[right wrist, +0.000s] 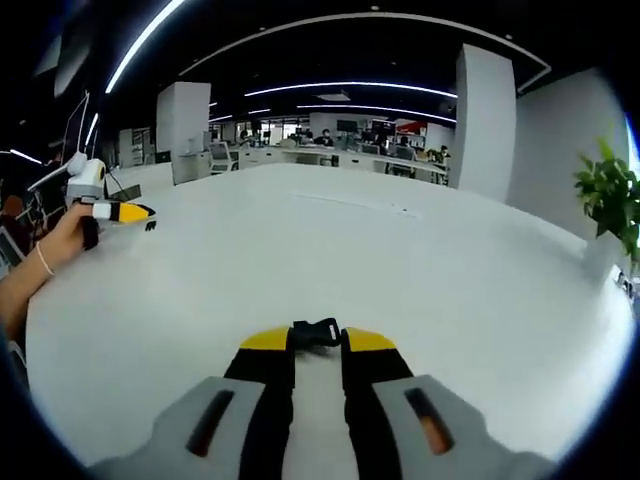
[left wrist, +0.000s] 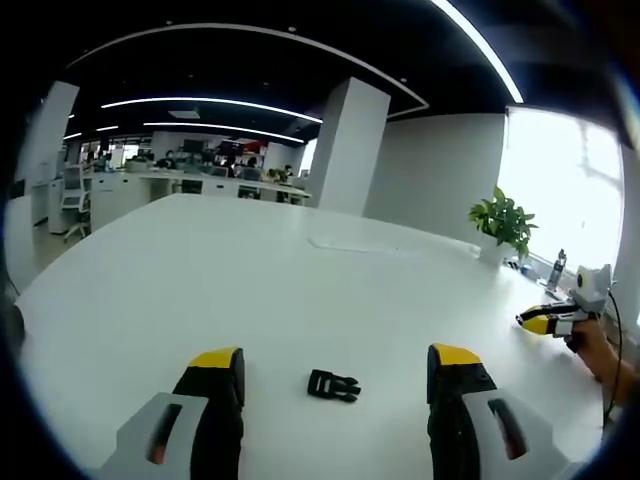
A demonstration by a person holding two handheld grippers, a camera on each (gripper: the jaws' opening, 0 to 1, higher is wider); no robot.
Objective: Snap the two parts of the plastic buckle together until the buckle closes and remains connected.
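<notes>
One black buckle part (left wrist: 333, 385) lies flat on the white table (left wrist: 250, 280), between and just beyond the tips of my left gripper (left wrist: 336, 357), whose yellow-tipped jaws stand wide open and clear of it. The other black buckle part (right wrist: 317, 333) sits pinched between the tips of my right gripper (right wrist: 317, 342), which is shut on it just above the table (right wrist: 400, 260). In the left gripper view the right gripper (left wrist: 545, 320) appears far off to the right in a person's hand. The left gripper (right wrist: 120, 212) appears at the left of the right gripper view, also hand-held.
A potted green plant (left wrist: 503, 222) stands near the table's far right edge by a bright window, with small items (left wrist: 552, 272) beside it. A white pillar (left wrist: 345, 145) and office desks with people (left wrist: 200, 175) lie beyond the table.
</notes>
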